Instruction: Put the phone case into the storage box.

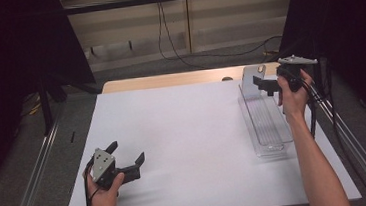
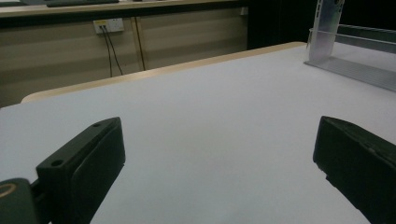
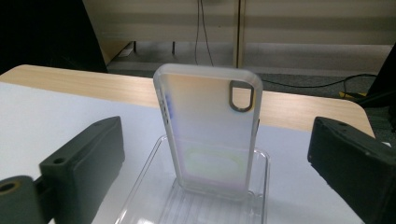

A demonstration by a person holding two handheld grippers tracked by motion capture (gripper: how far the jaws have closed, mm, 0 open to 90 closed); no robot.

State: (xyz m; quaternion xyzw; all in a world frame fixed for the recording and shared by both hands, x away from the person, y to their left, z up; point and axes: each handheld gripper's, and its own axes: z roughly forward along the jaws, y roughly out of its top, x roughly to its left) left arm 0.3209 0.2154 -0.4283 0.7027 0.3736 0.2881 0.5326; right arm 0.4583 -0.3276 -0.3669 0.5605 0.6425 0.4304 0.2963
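Both jaws of the right gripper (image 3: 212, 154) stand spread wide, pinching nothing; between them, a little beyond the tips, one frosted phone case (image 3: 210, 133) stands upright at the far end of one clear tray (image 3: 140, 186). The left gripper (image 1: 126, 160), jaws also spread and empty, rests on the white table (image 1: 188, 132), well apart.

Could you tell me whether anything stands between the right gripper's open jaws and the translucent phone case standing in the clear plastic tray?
Nothing visible does. The right gripper faces the frosted translucent phone case, upright at the far end of the clear plastic tray; only open air lies between its jaws and the case.
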